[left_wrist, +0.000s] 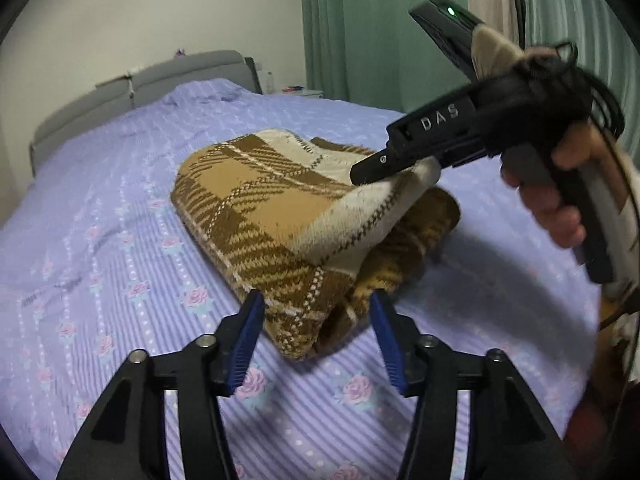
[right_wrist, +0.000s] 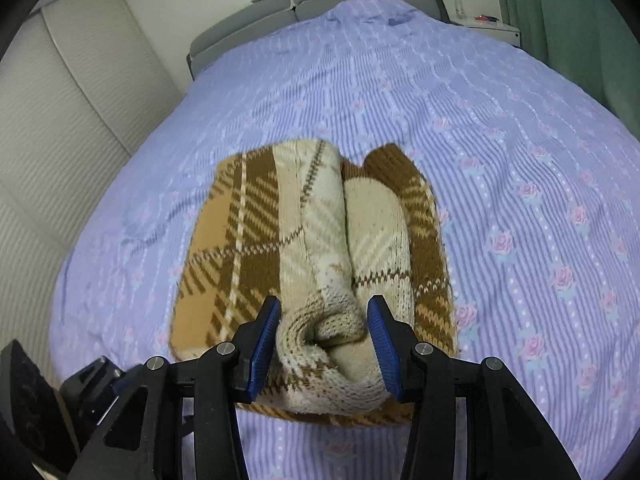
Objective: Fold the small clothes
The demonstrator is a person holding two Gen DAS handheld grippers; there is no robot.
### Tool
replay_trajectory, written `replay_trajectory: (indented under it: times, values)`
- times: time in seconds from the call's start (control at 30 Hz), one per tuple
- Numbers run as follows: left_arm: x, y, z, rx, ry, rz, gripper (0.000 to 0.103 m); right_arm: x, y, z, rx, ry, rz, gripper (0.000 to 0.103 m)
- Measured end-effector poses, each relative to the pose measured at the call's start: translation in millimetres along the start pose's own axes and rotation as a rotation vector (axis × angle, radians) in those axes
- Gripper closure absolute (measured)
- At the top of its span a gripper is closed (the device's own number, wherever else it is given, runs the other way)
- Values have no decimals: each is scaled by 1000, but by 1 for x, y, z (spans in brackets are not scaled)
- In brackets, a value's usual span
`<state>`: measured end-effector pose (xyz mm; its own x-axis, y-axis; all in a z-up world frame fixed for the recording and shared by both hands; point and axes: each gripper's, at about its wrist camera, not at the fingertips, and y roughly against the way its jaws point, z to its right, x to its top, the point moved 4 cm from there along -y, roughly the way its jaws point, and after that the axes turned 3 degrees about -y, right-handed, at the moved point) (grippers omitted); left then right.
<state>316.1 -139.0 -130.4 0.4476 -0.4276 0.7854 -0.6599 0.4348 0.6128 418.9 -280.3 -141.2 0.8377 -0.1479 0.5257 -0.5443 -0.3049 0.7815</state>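
Note:
A brown, tan and cream plaid knit garment (left_wrist: 280, 216) lies folded on the purple flowered bedspread (left_wrist: 100, 200). My left gripper (left_wrist: 316, 312) is open just in front of the garment's near corner, touching nothing. My right gripper (right_wrist: 324, 324) has its blue pads on either side of a bunched cream fold of the same garment (right_wrist: 280, 240) and holds that fold lifted over the folded stack. From the left wrist view the right gripper (left_wrist: 368, 172) reaches in from the right, its tip on the raised cream edge.
The grey headboard (left_wrist: 140, 80) stands at the far end of the bed. Green curtains (left_wrist: 360, 20) hang at the right. A bedside table (right_wrist: 492, 24) with a bottle stands by the headboard. White closet doors (right_wrist: 60, 120) are at the left.

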Motion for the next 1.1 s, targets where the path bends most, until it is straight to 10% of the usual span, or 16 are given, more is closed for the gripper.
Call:
replay_trajectory:
  times: [0.4,0.57,1.1]
  values:
    - [-8,-24,3,263,-67,4,50,2,66,-11,160,-32,210,78]
    - [-8,-23,-13,112,115,-25,80,-3,67,-4,128,-30,215,78]
    - [-10,-38,-34,13,258,-89,80,-35,34,40,-52,34,215,80]
